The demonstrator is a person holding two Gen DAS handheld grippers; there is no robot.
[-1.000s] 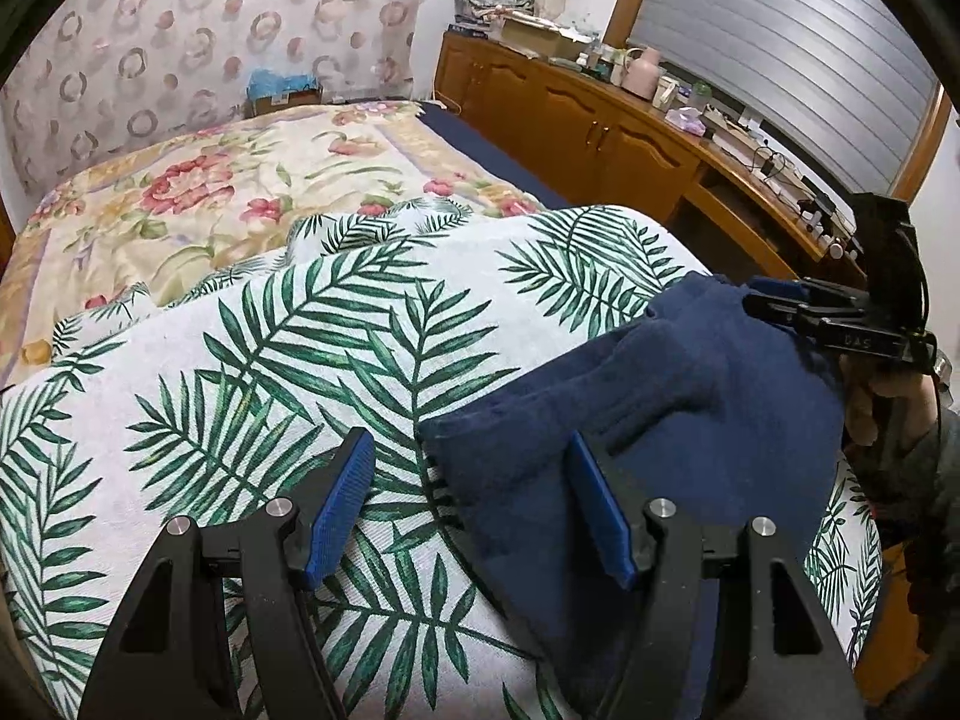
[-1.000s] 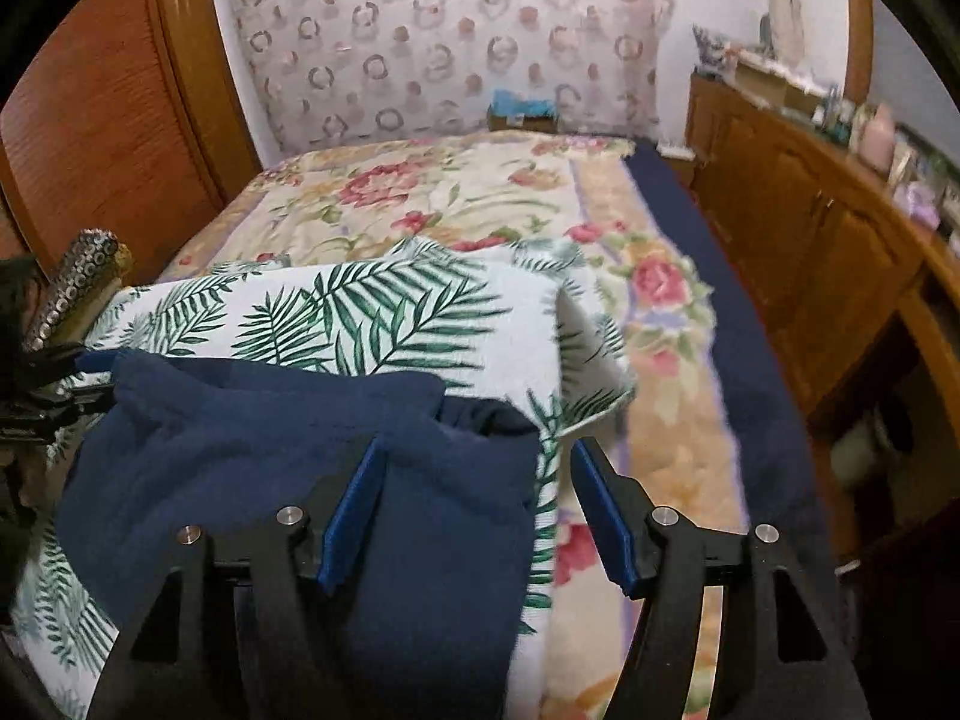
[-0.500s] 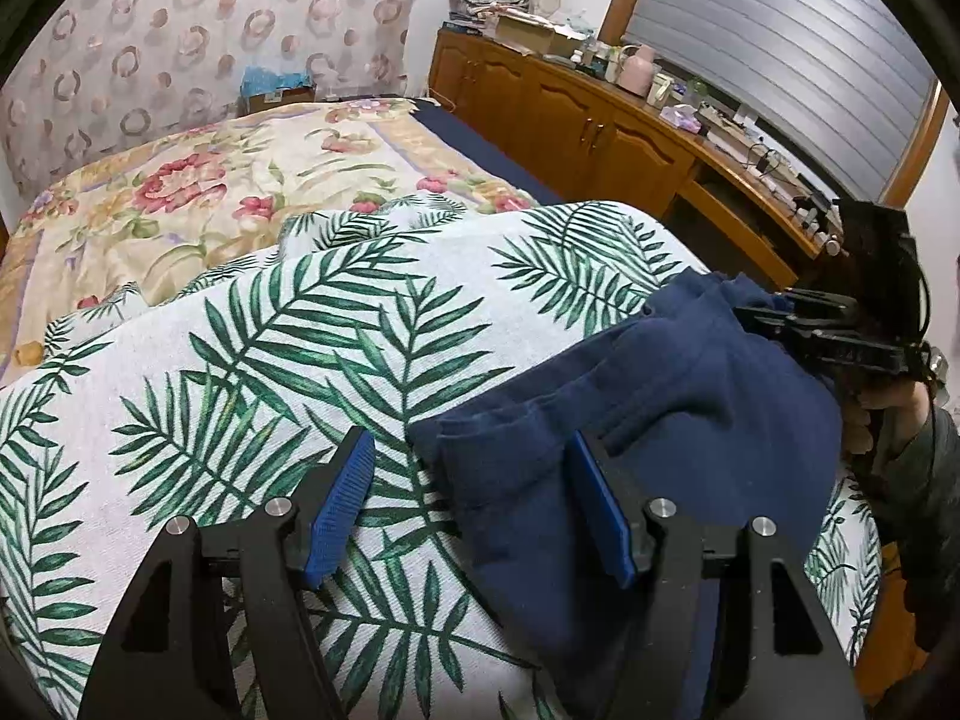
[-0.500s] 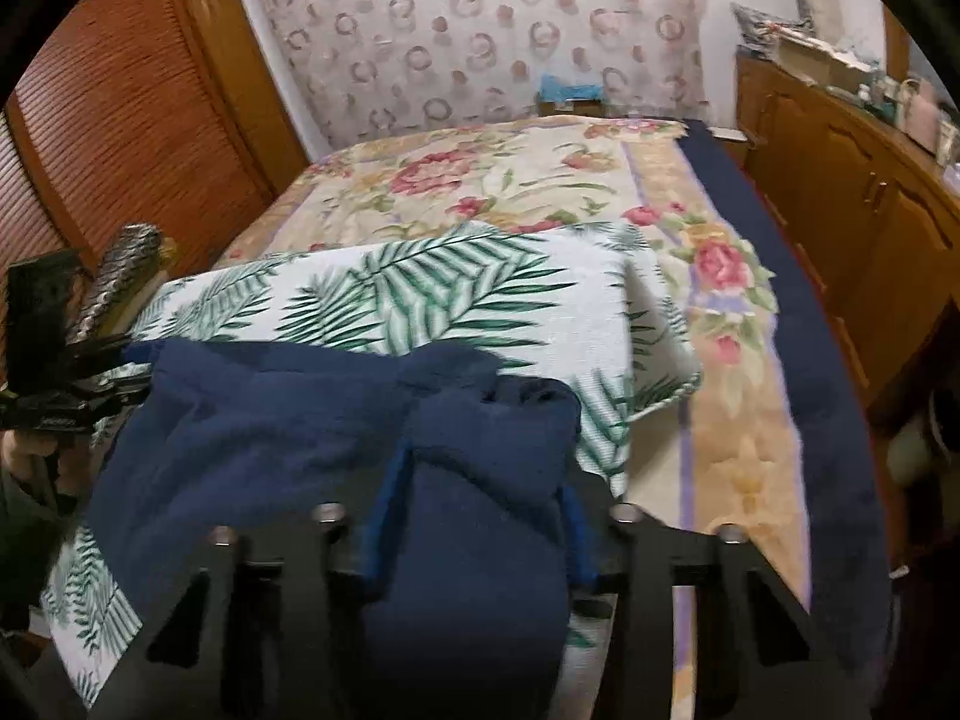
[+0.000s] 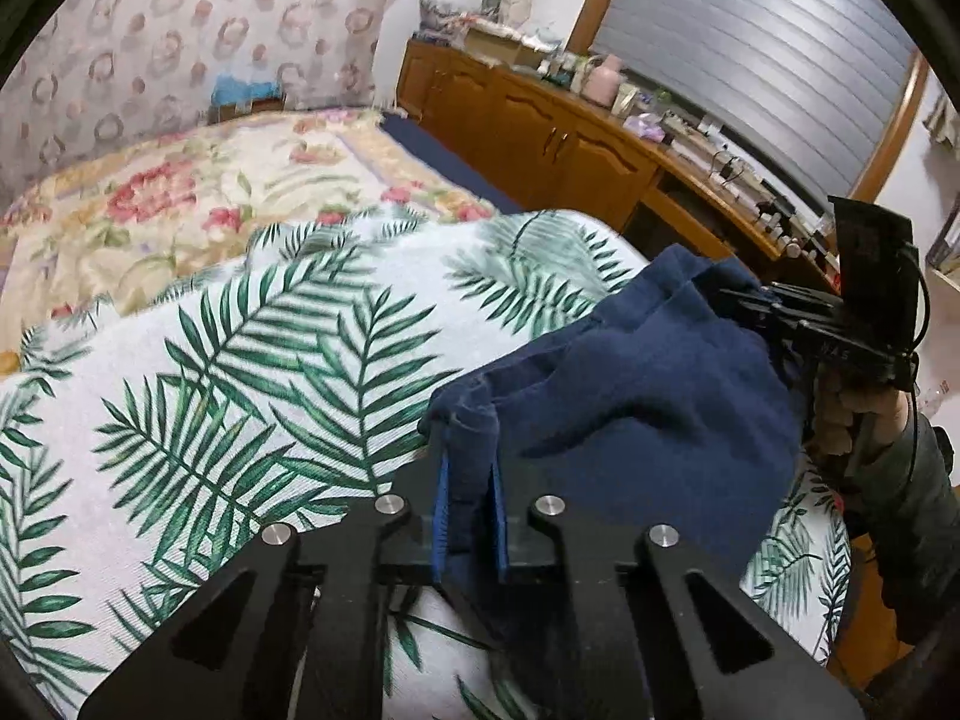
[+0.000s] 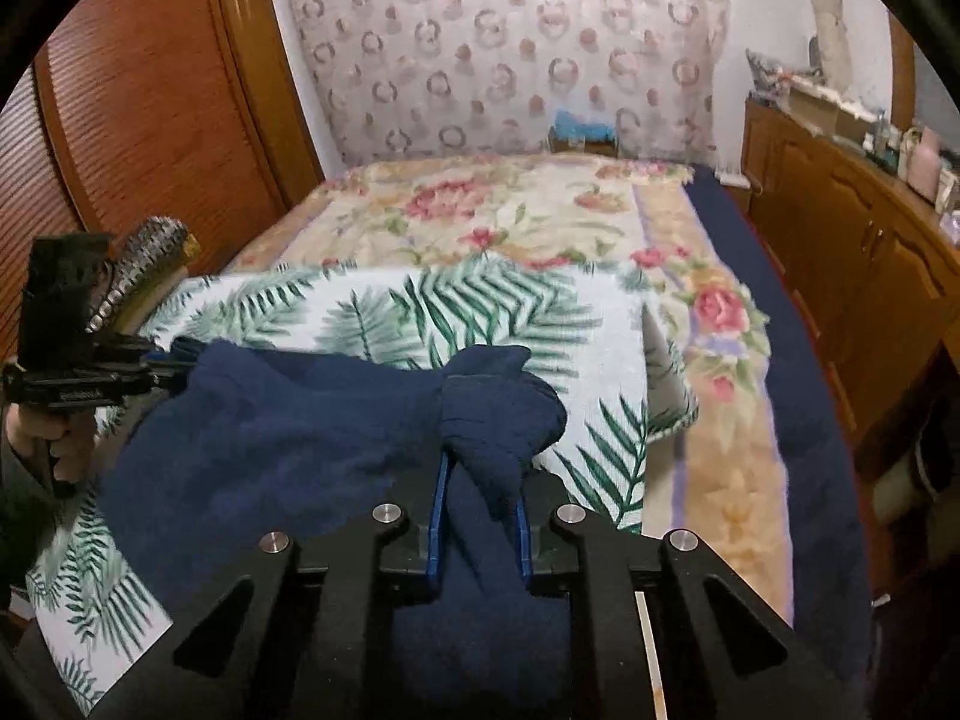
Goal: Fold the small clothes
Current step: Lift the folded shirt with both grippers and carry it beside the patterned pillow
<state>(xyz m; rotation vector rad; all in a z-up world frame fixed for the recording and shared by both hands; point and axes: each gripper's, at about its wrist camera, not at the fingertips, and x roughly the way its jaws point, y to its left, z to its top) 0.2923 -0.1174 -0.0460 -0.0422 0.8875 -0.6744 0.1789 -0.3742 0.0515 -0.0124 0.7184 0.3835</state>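
Navy garment [image 5: 630, 420] is lying bunched on a palm-leaf printed cloth [image 5: 240, 360] at the foot of a bed, seized at two corners by hand-held grippers. The left gripper [image 5: 471, 480], at 6 o'clock in its own view, is clamping a folded edge of the fabric, its jaws having just been closing with cloth between the blue pads. The right gripper [image 6: 480, 516], at 6 o'clock in the right wrist view, is likewise pinching a gathered wad of the same garment, its jaws also having just been closing on it. Each tool is showing in the other's view: the right one at 3 o'clock from the left camera, the left one at 9 o'clock from the right camera, a hand [image 6: 54, 438] gripping its handle.

The grasp for a fold appears to be in hand; the next move probably calls for lifting both corners together and keeping the fabric taut, then carrying the edge over the rest of the garment.

Beyond, at 12 o'clock, a floral bedspread [image 6: 480, 222] is running toward patterned wallpaper [image 6: 510, 48]. Wooden cabinets [image 5: 540, 144] cluttered with small items are lining the 2 o'clock side, and a slatted wooden door [image 6: 138, 108] is standing at 10 o'clock in the right wrist view.
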